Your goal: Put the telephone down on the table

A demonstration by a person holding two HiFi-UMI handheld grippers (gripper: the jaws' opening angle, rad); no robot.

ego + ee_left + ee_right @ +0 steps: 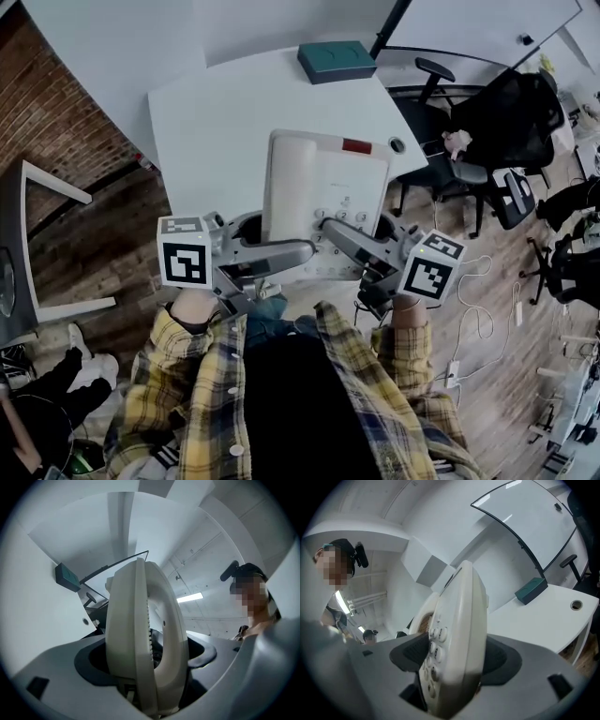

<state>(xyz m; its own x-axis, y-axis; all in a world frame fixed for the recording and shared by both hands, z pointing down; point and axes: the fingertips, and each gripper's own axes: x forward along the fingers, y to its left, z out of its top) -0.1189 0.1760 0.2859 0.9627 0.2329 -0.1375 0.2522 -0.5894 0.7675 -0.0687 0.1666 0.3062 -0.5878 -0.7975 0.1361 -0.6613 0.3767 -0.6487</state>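
Carrying stage, telephone not yet set down. The telephone [323, 192], handset resting in its cradle on the left side, is held between both grippers over the near edge of the white table [216, 112]; it appears to be clear of the tabletop, though contact cannot be ruled out. The left gripper [286, 251] pinches the handset side edge-on, and the right gripper [339, 232] pinches the keypad side, each with its jaws pressed against the casing. The forearms converge from either side of the torso, so the grippers point inward toward each other. Judged next move: carry the telephone forward over bare tabletop short of the green box [336, 61], level it, lower both sides together, then release.
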